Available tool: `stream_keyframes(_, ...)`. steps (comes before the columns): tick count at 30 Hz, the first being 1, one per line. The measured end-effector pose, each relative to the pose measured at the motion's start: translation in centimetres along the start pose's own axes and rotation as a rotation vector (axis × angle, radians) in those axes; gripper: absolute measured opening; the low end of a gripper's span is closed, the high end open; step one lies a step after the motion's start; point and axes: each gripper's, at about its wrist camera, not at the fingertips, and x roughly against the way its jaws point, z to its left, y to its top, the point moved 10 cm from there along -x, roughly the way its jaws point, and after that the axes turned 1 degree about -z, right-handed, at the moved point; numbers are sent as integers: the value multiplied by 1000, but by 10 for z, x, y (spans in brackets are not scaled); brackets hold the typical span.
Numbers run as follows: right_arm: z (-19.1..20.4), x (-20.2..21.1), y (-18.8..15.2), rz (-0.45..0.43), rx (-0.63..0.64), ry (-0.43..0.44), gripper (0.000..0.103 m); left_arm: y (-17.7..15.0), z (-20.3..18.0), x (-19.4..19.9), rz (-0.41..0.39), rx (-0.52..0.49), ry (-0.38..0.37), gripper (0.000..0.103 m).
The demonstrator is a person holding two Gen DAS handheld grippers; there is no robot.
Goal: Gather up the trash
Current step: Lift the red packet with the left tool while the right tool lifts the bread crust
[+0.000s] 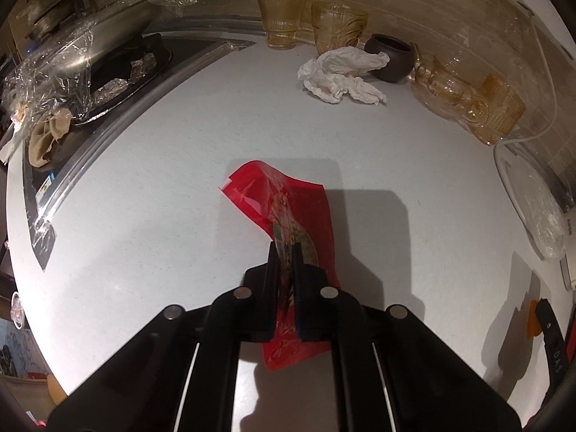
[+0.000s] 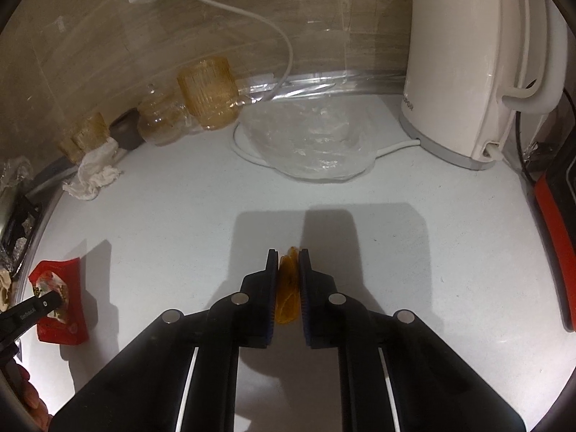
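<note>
1. Clamping down on a red wrapper (image 1: 288, 216), the left gripper (image 1: 287, 252) has its jaws pressed together with the printed foil pinched between them; the wrapper's far end curls up off the white tabletop (image 1: 144, 198).
2. The right gripper (image 2: 288, 257) is likewise closed tight, its pads squeezing a small orange piece of trash (image 2: 287, 288) that looks like translucent plastic or peel; I cannot tell which.
3. Taking the white kettle (image 2: 468, 64) as the landmark: the orange piece sits in front of it, toward the tabletop's near edge, and the red wrapper lies well to its left.
4. A crumpled clear plastic bag (image 2: 309, 140) rests just beside the kettle's base, on its left.
5. Further left of the kettle, along the wall, stand amber glasses (image 2: 208, 93), with a crumpled white tissue (image 1: 342, 75) lying on the tabletop in front of a dark little pot (image 1: 390, 57).
</note>
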Motion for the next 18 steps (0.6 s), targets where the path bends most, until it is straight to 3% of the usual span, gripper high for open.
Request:
stream_keyframes(10,12,49,-2,-60,6,21,12,-12,15,36,-44,-97,-73,7)
stream_keyframes(18,49,120,-28,-95,34,-6,12,-26,30,84,-77,-177,-196,7)
